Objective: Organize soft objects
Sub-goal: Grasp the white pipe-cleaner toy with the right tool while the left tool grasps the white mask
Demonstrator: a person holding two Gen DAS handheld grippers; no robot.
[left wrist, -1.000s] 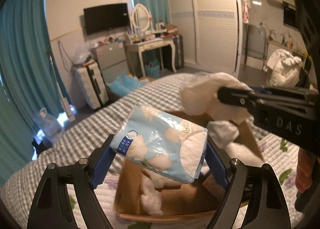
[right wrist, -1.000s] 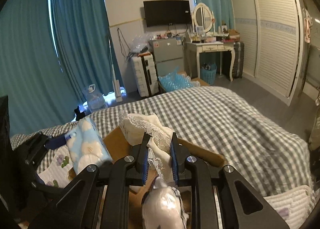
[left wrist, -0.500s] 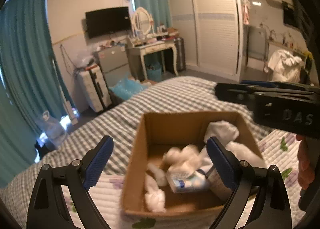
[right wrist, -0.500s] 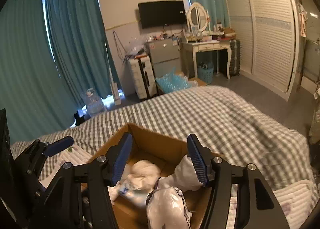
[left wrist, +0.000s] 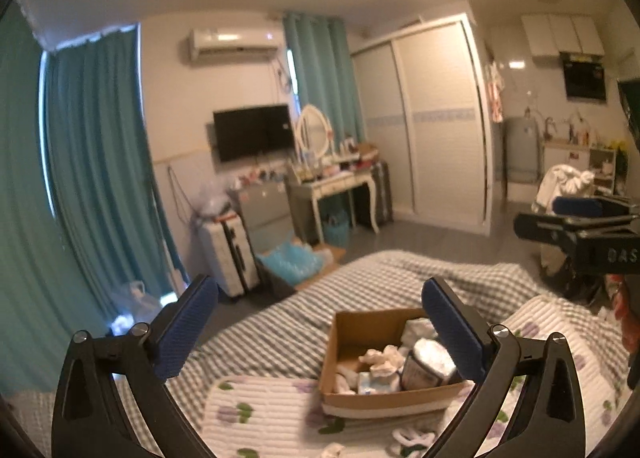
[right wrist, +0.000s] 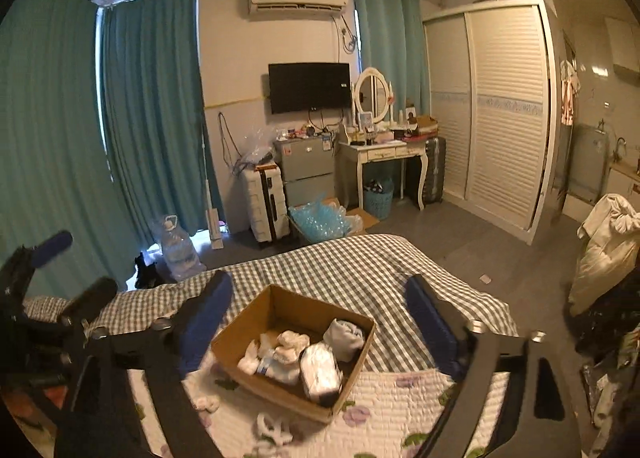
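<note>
Both tools, left and right, are pulling back wide open and empty, their soft items now lying in the box mid-bed.

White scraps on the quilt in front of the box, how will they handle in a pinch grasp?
The white scraps look like crumpled, limp fabric, so probably floppy and light, drooping from the pads. They lie flat on the quilt, so fingers may snag the cover too. Unlikely to roll. Both grippers are open and empty.
</note>
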